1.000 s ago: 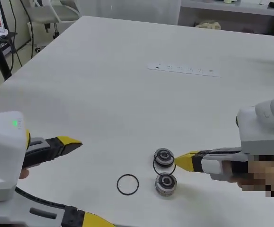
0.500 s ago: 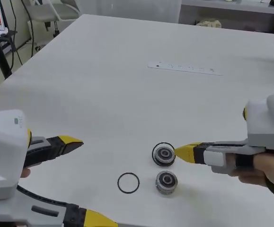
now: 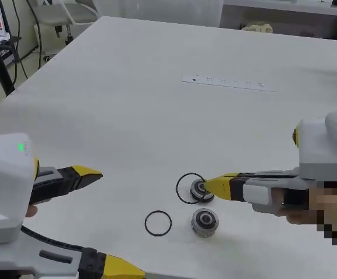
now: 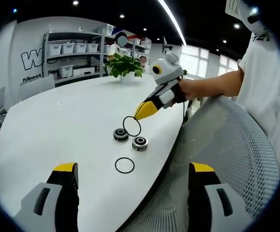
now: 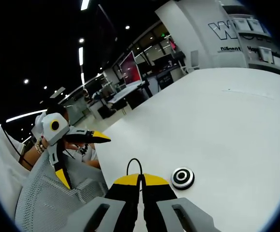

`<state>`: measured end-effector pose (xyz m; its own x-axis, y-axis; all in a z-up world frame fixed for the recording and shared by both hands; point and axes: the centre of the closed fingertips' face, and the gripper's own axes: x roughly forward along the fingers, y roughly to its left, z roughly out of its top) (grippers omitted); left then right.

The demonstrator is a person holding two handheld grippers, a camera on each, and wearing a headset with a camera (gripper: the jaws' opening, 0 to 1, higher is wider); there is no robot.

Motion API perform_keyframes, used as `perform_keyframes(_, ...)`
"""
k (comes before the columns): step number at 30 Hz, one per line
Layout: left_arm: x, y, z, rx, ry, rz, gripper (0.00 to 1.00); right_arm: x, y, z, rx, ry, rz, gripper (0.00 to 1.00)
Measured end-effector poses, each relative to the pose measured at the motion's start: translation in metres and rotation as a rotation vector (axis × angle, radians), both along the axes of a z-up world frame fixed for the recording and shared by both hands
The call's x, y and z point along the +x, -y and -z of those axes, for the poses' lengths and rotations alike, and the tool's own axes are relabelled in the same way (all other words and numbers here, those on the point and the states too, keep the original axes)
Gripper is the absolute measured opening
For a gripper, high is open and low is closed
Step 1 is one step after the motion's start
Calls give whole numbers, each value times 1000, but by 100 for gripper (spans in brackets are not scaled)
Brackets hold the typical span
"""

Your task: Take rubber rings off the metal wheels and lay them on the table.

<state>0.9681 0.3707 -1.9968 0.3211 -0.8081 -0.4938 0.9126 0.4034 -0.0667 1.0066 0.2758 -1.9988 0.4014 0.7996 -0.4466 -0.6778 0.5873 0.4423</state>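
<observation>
Two things could spoil the next move, as I judge it. The lifted ring point(image 3: 188, 188) is thin and caught only at the very tip of the right tool point(image 3: 206, 185), so a jerk or a slack squeeze could let it spring out and bounce toward the near edge of the worktop point(image 3: 156, 104). Its lower arc also hangs close over the far wheel point(image 3: 200, 190), so a low sideways carry could snag that wheel and shove it into the near wheel point(image 3: 205, 222) or set it rolling. Letting go too early might drop the ring across the loose ring point(image 3: 158, 223), which already lies flat beside the near wheel. The right tool is clenched: in its own view the yellow tips press together with no gap, and a black arc of the ring stands up between them. From the left gripper view the ring dangles on edge from that tip, above and just beside the far wheel; I cannot tell whether its bottom touches the worktop. The left tool point(image 4: 132, 168) is released, its jaws spread wide with nothing between them, hovering well apart from the wheels on the person's left. Whether the near wheel carries a ring is too small to tell.
</observation>
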Motion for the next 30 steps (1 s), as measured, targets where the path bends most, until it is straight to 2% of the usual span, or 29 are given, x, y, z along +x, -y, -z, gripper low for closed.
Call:
perform_keyframes(10, 1, 0, 0, -1, -2, -4, 92, -7, -10, 7, -32, 0, -47, 0)
perform_keyframes(17, 2, -1, 0, -5, 1, -8, 91, -11, -17, 14, -79, 25, -92, 0)
perform_keyframes(20, 2, -1, 0, -6, 0, -10, 91, -13, -16, 22, -130, 40, -109, 0)
perform_keyframes(26, 2, 0, -1, -11, 1, -11, 90, -18, -19, 31, -168, 42, -139, 0)
perform_keyframes(30, 1, 0, 0, -7, -3, -6, 90, -22, -21, 34, -200, 67, -169, 0)
